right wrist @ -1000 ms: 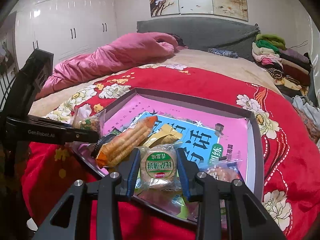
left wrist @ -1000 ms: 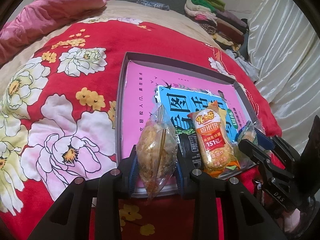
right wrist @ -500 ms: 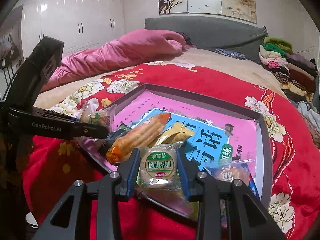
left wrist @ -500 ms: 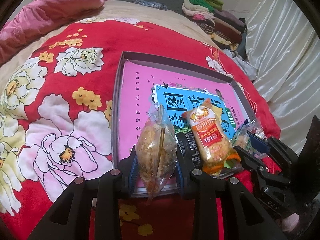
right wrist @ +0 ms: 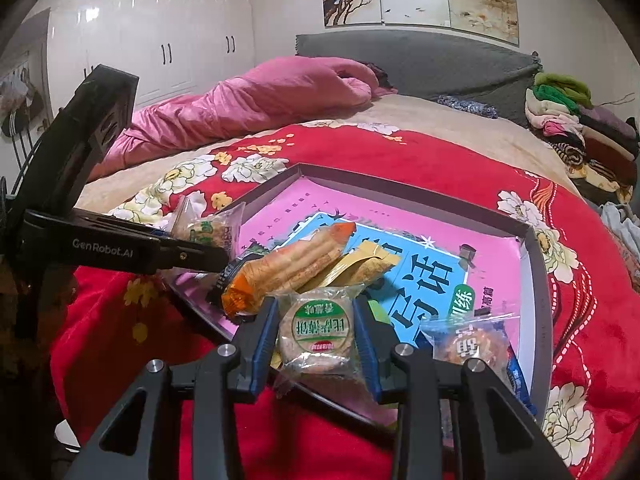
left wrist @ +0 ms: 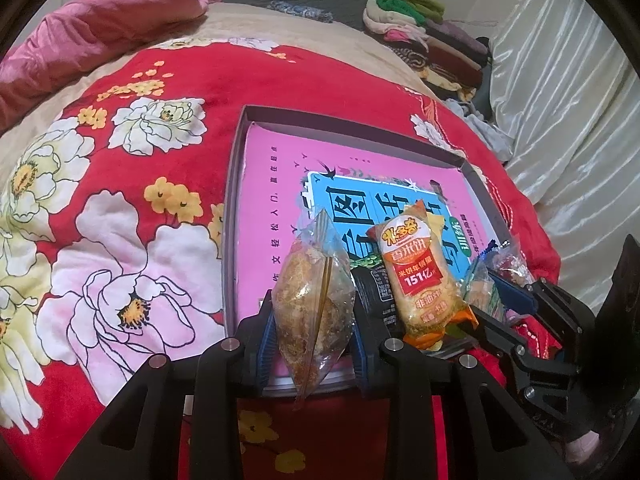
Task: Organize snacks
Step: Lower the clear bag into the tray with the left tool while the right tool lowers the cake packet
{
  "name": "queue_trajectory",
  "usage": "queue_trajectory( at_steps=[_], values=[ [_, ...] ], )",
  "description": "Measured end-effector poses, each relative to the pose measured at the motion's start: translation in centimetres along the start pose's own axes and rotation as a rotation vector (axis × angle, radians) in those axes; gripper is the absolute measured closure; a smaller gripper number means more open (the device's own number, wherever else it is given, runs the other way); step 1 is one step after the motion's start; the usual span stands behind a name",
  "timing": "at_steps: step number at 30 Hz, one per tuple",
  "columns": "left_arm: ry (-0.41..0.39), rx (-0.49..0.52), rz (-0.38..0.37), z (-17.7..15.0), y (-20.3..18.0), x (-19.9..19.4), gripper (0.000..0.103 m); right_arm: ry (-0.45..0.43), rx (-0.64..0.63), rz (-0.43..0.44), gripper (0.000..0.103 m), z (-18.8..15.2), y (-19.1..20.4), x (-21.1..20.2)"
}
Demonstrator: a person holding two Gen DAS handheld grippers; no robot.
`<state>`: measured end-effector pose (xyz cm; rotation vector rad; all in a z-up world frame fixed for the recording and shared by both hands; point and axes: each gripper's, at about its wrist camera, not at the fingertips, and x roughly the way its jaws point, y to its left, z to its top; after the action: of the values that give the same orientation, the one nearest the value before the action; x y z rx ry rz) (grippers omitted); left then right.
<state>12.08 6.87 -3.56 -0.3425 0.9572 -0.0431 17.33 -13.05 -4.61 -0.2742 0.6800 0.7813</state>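
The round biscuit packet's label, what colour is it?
Green with a white rim, on the round biscuit packet; the right wrist view shows it best.

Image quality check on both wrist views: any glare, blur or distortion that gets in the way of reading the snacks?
Left wrist view: strong fisheye bending with dark corners; the satin curtain shines, but the clear bag of fried snack and the orange rice-cracker pack read sharply. Right wrist view: glare on the white wardrobe doors; the round biscuit pack is sharp, the tray's near rim slightly smeared.
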Motion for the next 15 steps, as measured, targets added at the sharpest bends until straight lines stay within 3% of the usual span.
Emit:
queue_trajectory(
  at_steps=[15],
  values=[
    [-0.011, -0.005, 0.015, 0.10, 0.35, -0.44, 0.070, -0.010, 0.006, 0.004, 0.056, 0.06, 0.04, -0.61]
  ],
)
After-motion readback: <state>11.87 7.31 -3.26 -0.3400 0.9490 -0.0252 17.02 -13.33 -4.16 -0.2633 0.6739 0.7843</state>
